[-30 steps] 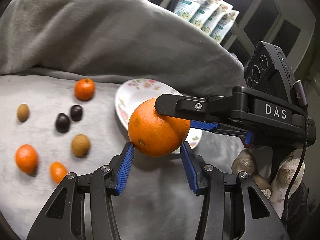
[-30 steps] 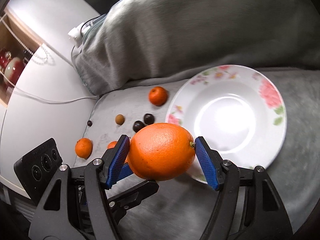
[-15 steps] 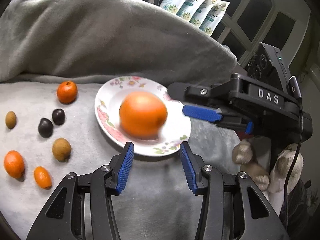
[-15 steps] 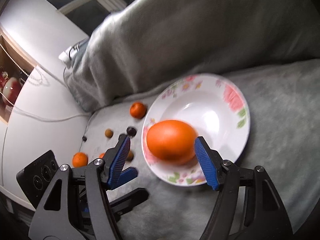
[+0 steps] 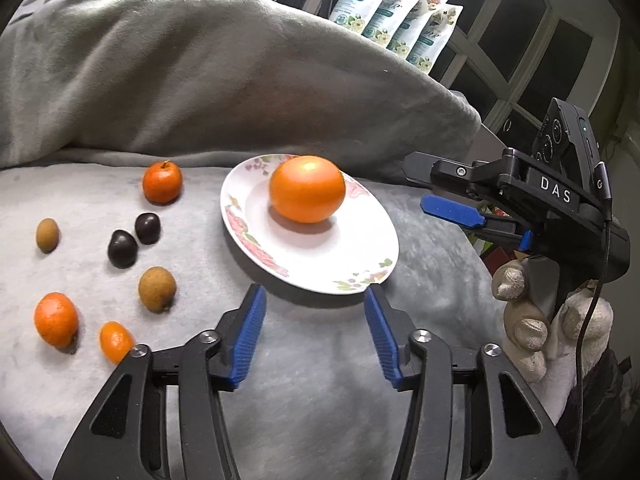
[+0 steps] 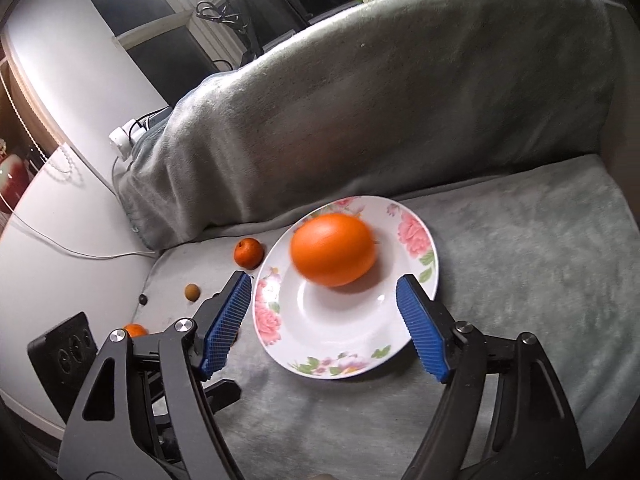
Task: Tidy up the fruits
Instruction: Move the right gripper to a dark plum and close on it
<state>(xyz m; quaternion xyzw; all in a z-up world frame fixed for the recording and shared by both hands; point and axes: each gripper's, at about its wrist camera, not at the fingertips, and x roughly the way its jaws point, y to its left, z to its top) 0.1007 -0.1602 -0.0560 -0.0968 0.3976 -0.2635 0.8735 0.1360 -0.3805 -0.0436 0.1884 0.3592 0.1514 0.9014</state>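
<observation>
Fruits (image 5: 157, 289) not yet plated lie left of the plate (image 5: 372, 248), nearer the left tongs (image 5: 314, 330); both left and right tongs (image 6: 324, 330) gape empty.

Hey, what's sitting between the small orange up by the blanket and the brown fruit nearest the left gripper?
Two dark fruits, side by side on the grey cover, lie between the small orange and the brown fruit. The left wrist view shows it.

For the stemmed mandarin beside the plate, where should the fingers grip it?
Grip the stemmed mandarin across its round middle, coming from above with the left gripper. Its stem points up, and the plate crowds one side, so straddle front to back.
</observation>
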